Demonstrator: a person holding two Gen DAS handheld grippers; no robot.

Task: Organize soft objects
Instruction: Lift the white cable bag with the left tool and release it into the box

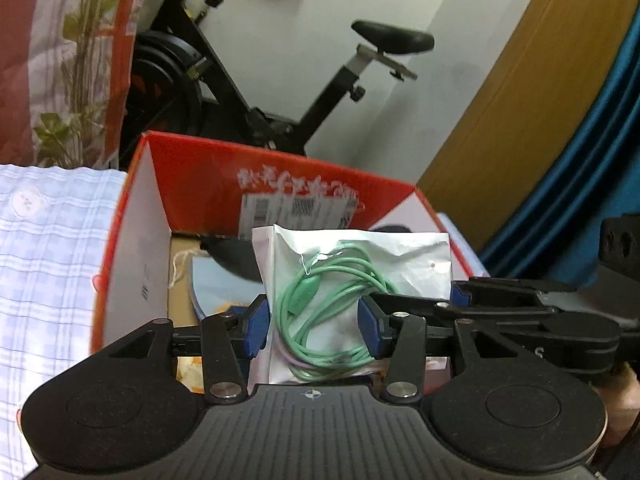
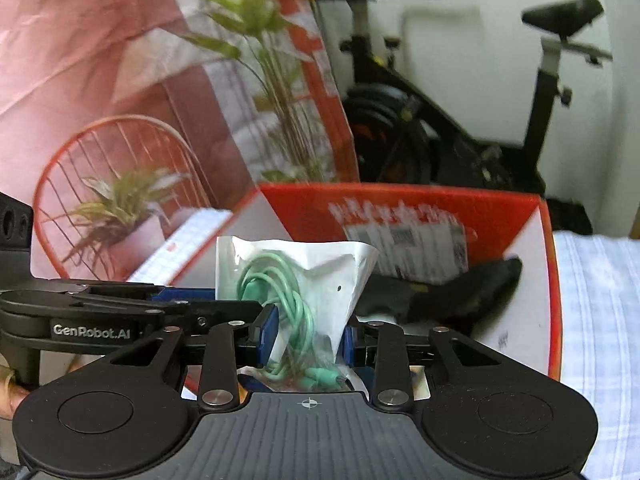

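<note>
Both tools pinch one white pouch of green cable: left tool (image 1: pixel 314 330) and right tool (image 2: pixel 308 336) narrow on it. I read the pouch (image 1: pixel 352 280) upright at frame centre, red box (image 1: pixel 280 172) directly behind.

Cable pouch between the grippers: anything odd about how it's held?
Yes. Both grippers clamp the one white pouch of green cable above the open red box. The right gripper pinches its lower part into a narrow waist, so the top flares and creases. The left gripper squeezes less.
</note>
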